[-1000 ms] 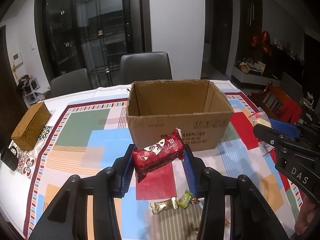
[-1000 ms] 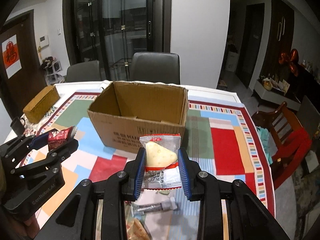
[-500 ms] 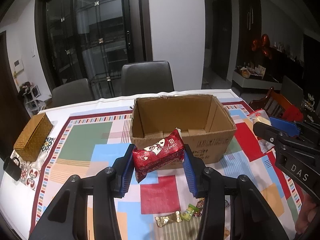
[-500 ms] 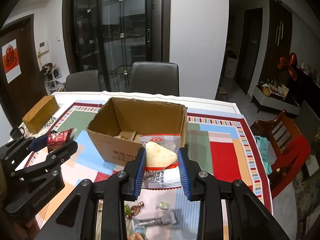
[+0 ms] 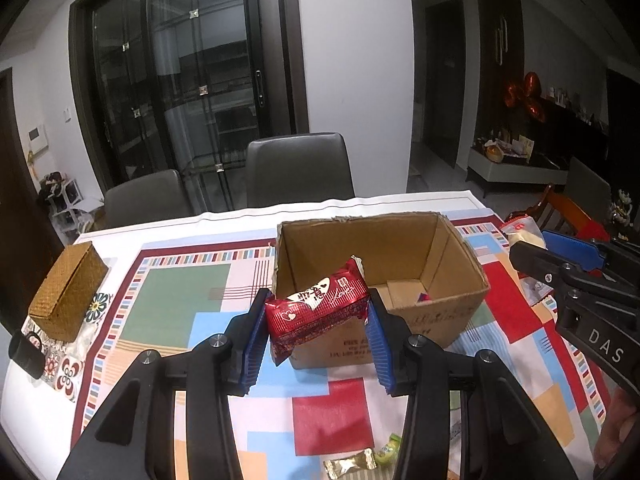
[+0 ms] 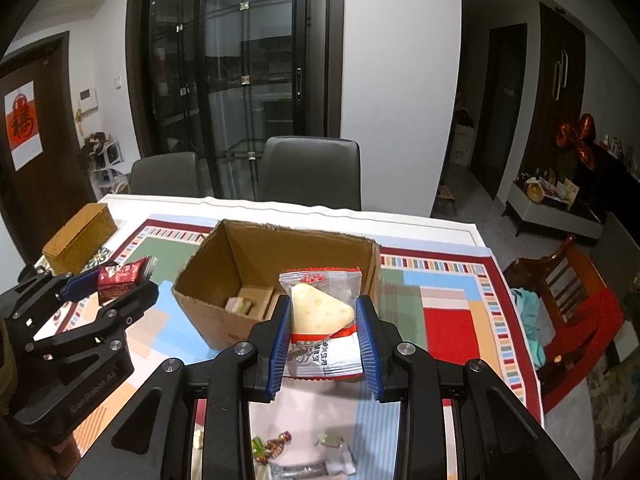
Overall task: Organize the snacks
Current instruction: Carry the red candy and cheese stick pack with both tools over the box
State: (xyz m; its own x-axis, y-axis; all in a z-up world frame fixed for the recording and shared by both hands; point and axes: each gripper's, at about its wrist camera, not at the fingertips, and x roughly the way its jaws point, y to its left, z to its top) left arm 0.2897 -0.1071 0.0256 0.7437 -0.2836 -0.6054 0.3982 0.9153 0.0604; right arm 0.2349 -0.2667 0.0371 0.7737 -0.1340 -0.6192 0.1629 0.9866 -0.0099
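An open cardboard box stands on the patterned tablecloth; it also shows in the right wrist view. My left gripper is shut on a red snack packet, held above the table just before the box's near left corner. The packet also shows in the right wrist view. My right gripper is shut on a clear packet with a cheese-shaped snack, held above the box's near right corner. A few small items lie on the box floor.
Loose wrapped candies lie on the table below the grippers. A woven basket box sits at the table's left edge, a black cylinder beside it. Grey chairs stand behind the table; a wooden chair stands to the right.
Both grippers have risen and moved toward the box with their packets; the box's inside now shows more, and the candies have dropped lower in view.
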